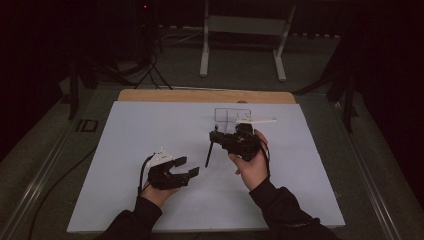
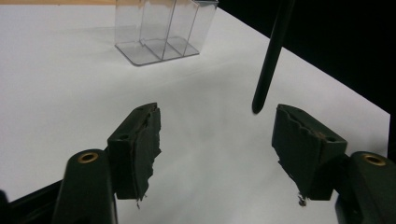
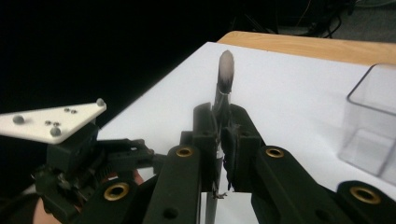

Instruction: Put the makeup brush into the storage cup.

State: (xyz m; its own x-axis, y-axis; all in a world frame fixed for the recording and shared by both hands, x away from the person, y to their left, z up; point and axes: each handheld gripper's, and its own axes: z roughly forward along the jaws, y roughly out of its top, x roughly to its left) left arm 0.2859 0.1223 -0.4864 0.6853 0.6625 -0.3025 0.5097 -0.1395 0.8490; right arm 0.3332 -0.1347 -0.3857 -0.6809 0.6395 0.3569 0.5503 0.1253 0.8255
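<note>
- Two sleeved forearms enter at the near edge of the white sheet (image 1: 150, 125), one gripper in each hand.
- Left gripper (image 1: 184, 167), held low near the sheet's near left part, has its jaws spread wide with nothing between them; its torn pads (image 2: 140, 144) show in the left gripper view.
- Right gripper (image 3: 223, 140), held above the sheet's middle, has its jaws clamped on one makeup brush (image 3: 226, 70).
- Brush's black handle (image 1: 208, 154) hangs down toward the sheet; its tip stays clear of the paper in the left gripper view, and its upper length is cut off there.
- One clear plastic box (image 2: 163, 28) with inner dividers stands on the sheet's far middle; its top is cut off.
- Beyond the sheet, the room is too dark to make out.
</note>
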